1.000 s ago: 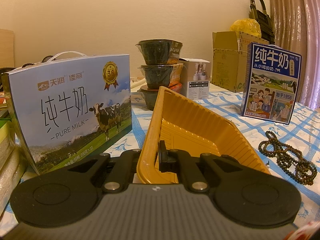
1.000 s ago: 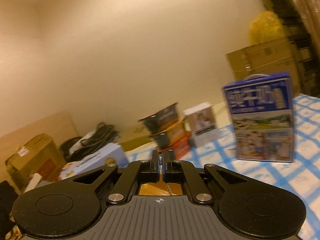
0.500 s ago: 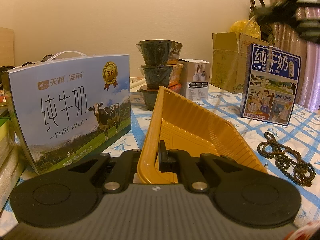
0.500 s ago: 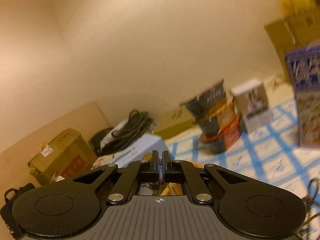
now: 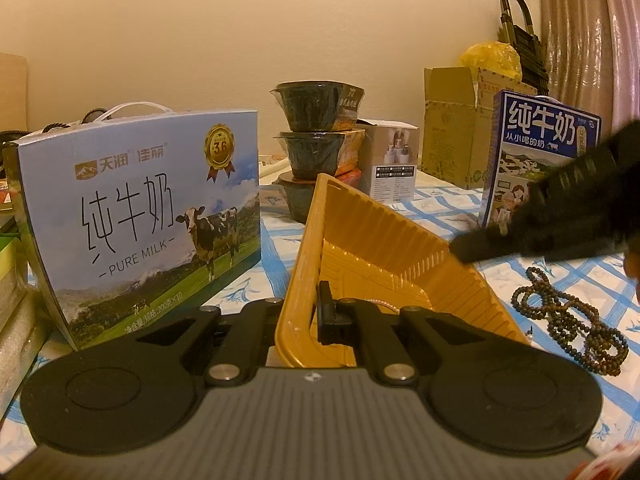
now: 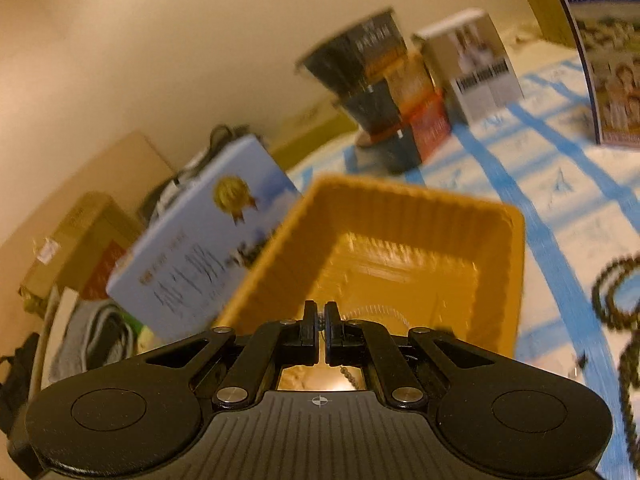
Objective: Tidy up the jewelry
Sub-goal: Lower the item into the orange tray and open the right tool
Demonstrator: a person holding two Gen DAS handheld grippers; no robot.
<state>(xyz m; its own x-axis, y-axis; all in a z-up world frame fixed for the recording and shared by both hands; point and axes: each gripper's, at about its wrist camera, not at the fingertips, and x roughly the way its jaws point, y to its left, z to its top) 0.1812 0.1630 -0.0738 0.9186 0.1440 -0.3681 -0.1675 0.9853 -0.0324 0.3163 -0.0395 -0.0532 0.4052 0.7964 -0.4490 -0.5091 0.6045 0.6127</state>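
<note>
Left hand-held gripper (image 5: pixel 316 312) clamped on one yellow tray (image 5: pixel 384 240), right hand-held gripper (image 6: pixel 320 322) pinching a chain (image 6: pixel 349 374), two milk cartons.

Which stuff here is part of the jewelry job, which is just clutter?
Job: yellow ribbed plastic tray, gripped by left tool; thin chain in right tool; dark brown bead necklace on the cloth.
Clutter: light blue milk carton, dark blue milk carton, stacked black bowls, small white box, brown cardboard box.
</note>
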